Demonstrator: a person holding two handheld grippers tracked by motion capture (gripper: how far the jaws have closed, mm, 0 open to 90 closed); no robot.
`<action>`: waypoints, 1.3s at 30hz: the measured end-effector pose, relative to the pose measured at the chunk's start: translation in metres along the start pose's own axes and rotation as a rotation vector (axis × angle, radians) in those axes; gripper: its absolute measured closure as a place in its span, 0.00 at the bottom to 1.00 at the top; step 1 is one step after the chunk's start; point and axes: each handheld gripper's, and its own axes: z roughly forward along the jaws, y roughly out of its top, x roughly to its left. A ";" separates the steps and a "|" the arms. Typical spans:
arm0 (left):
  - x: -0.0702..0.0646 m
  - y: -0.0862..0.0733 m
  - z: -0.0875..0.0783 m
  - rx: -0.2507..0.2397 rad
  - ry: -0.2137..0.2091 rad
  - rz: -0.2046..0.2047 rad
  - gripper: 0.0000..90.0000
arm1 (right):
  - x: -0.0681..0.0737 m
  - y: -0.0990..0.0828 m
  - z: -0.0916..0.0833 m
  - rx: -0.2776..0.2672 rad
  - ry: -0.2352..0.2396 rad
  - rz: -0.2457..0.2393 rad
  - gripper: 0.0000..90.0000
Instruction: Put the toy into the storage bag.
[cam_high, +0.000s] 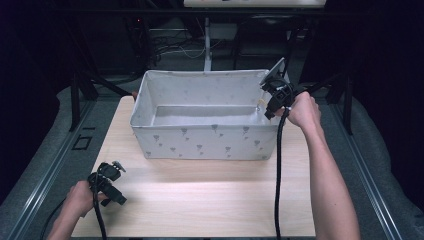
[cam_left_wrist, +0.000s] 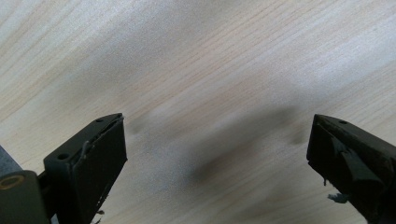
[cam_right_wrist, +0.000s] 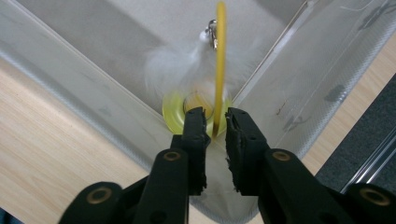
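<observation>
Thin yellow plastic wand with white feather tuft (cam_right_wrist: 217, 60) hung over pale fabric storage bin (cam_high: 200, 142), at bin's 3 o'clock corner. Right gripper (cam_right_wrist: 215, 122) jaws slightly parted around stick, grip loose. Left gripper (cam_left_wrist: 217, 140) jaws spread wide over light wooden worktop (cam_left_wrist: 187, 56). Toy judged light, springy, slippery; feathers delicate, so pinch stiff stick, not tuft.

High view looks down on table (cam_high: 200, 200) and bin (cam_high: 200, 142) — gripper views close over tabletop, bin corner.

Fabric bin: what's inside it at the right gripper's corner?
In the fabric bin, at that corner, a yellow wand toy with white feathers and a yellow ring. The right gripper covers the wand's lower end.
</observation>
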 end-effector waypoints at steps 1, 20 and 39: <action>0.000 0.000 0.000 0.002 0.000 0.000 0.06 | 0.001 -0.001 -0.002 -0.009 -0.001 0.004 0.81; -0.001 0.000 -0.001 -0.008 0.002 0.001 0.06 | 0.024 -0.036 -0.057 -0.195 0.027 0.010 0.16; -0.001 0.000 -0.002 -0.009 0.001 -0.001 0.06 | 0.039 -0.087 -0.047 -0.225 0.021 0.027 0.00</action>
